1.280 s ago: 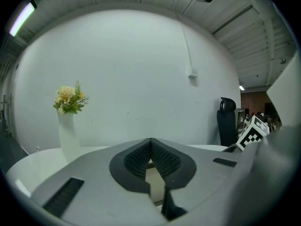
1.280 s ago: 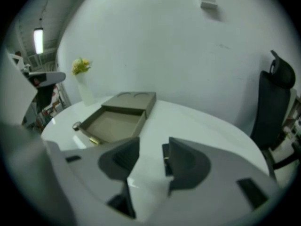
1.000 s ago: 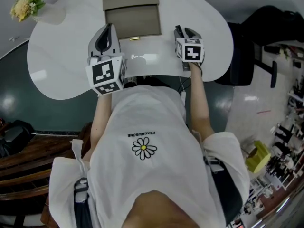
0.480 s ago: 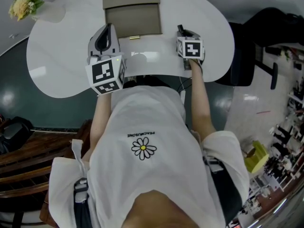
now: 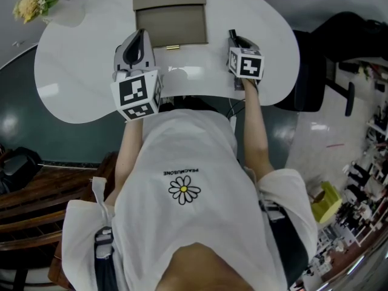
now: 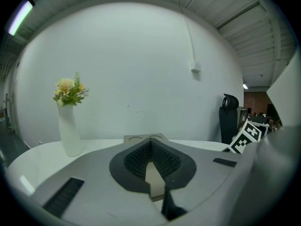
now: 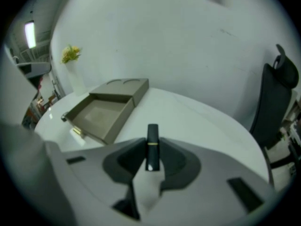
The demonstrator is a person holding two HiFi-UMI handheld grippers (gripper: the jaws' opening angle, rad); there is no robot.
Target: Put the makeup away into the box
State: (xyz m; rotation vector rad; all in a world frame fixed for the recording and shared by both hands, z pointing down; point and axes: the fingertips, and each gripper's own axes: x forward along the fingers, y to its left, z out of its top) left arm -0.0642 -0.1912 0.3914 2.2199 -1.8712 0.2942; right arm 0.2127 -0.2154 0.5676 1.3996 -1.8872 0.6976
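— Closed further over the last second: the jaws of the right gripper have been drawn in on the lipstick. Hardly anything else has been shifted, and the left gripper is found where it was a second ago.

— How is the lipstick held?

— It is clamped between the two dark pads. Its black body, ringed by a thin gold band, is pointed away along the jaws, and its far end projects past them. It is kept over the white table, to the right of the box and apart from it. Whether it has been lifted clear of the tabletop cannot be told.

— And the box?

— It is seen open on the far middle of the table, with its taupe tray turned toward the person and the lid part behind. A small gold-coloured piece is laid on the table just before the front wall. What it is cannot be made out.

— What of the left gripper?

— Its jaws are brought together at the tips, with nothing gripped. It is held over the table just left of the box's front corner. A white vase of flowers is set near the table's far left edge, well apart from both grippers.
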